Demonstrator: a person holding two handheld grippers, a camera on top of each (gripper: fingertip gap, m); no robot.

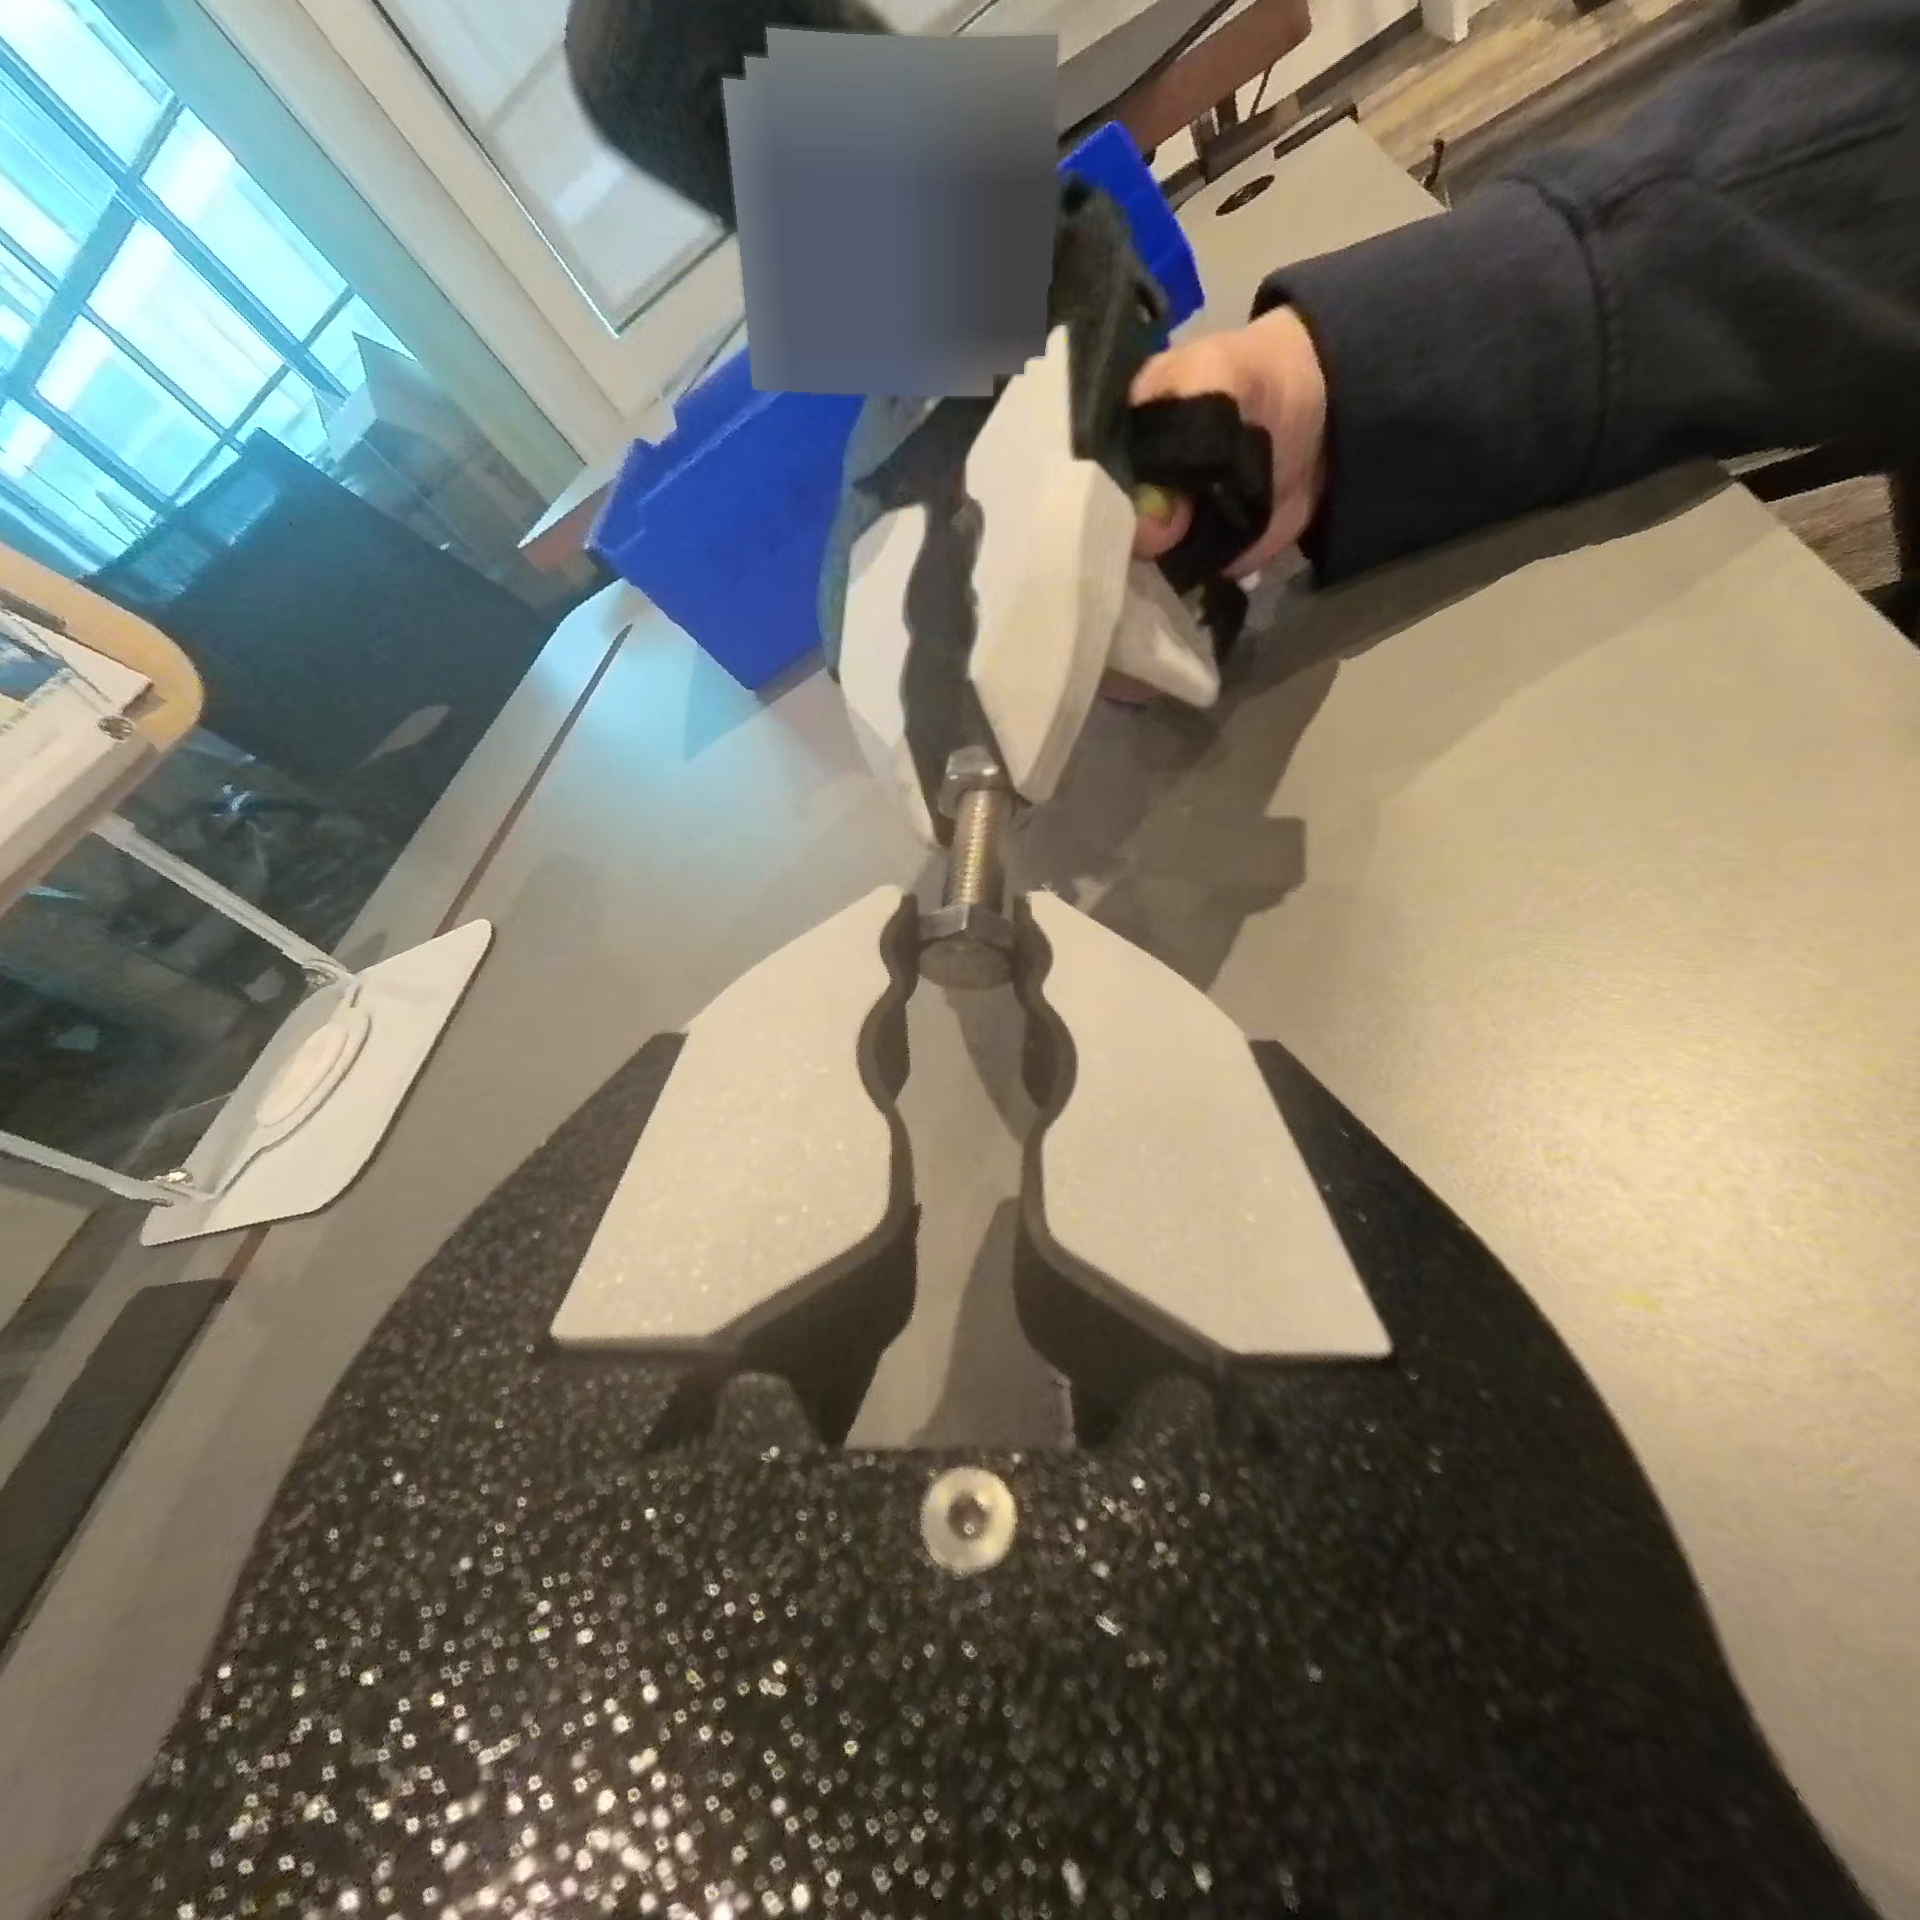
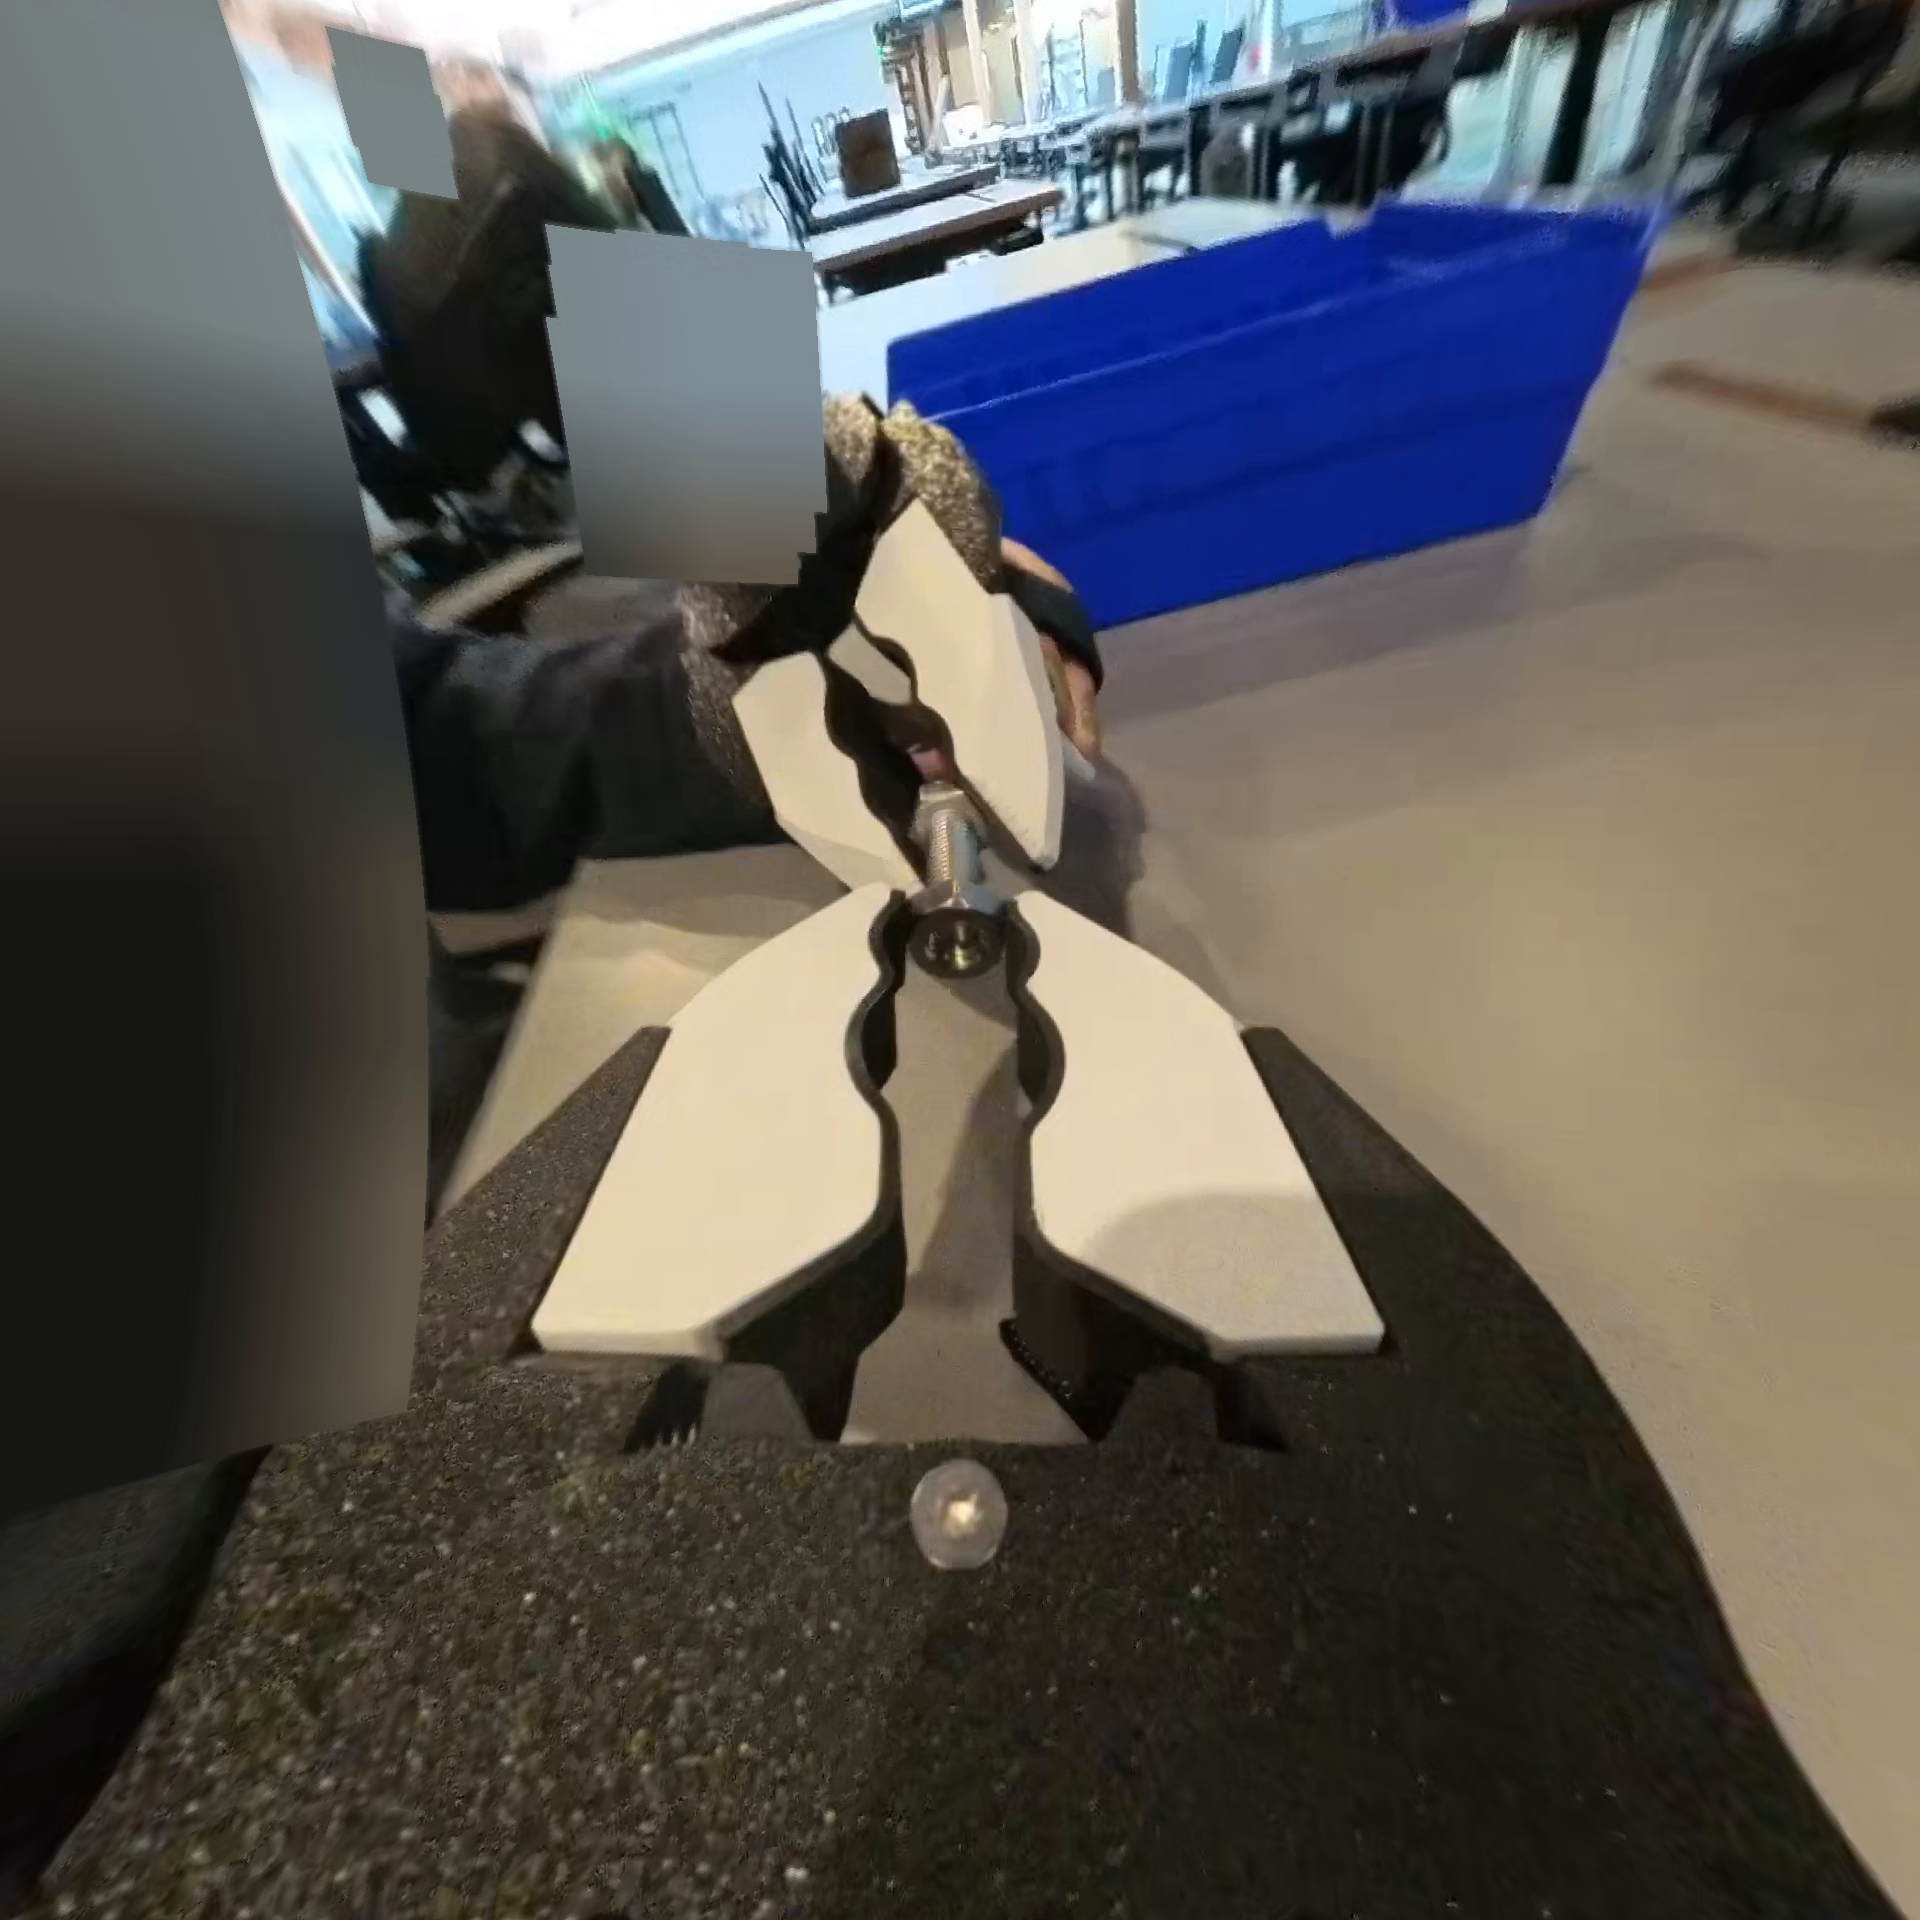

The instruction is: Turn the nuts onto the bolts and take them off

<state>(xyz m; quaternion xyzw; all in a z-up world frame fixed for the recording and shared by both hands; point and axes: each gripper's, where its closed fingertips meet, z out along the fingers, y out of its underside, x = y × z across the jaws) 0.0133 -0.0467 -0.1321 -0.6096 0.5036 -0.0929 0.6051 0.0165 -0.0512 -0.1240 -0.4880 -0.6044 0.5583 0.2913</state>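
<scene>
A steel bolt [image 1: 966, 847] is held in the air above the grey table [image 1: 1558, 1039], between my two grippers. My left gripper [image 1: 961, 920] is shut on the bolt's hex head [image 1: 961, 943]. My right gripper [image 1: 964, 795] faces it from the far side and is shut on a hex nut [image 1: 968, 774] at the bolt's threaded end. In the right wrist view my right gripper [image 2: 956, 920] grips the nut [image 2: 954, 943], seen end-on with the bolt tip inside it. The bolt's thread [image 2: 954, 847] runs away to the left gripper [image 2: 940, 821].
A blue plastic bin [image 1: 727, 530] stands on the table behind the grippers and also shows in the right wrist view [image 2: 1247, 436]. A white stand base with a clear panel [image 1: 332, 1081] sits at the left. A hand [image 1: 1268, 416] in a dark sleeve holds the right gripper. My two grippers' fingertips are within a few centimetres of each other.
</scene>
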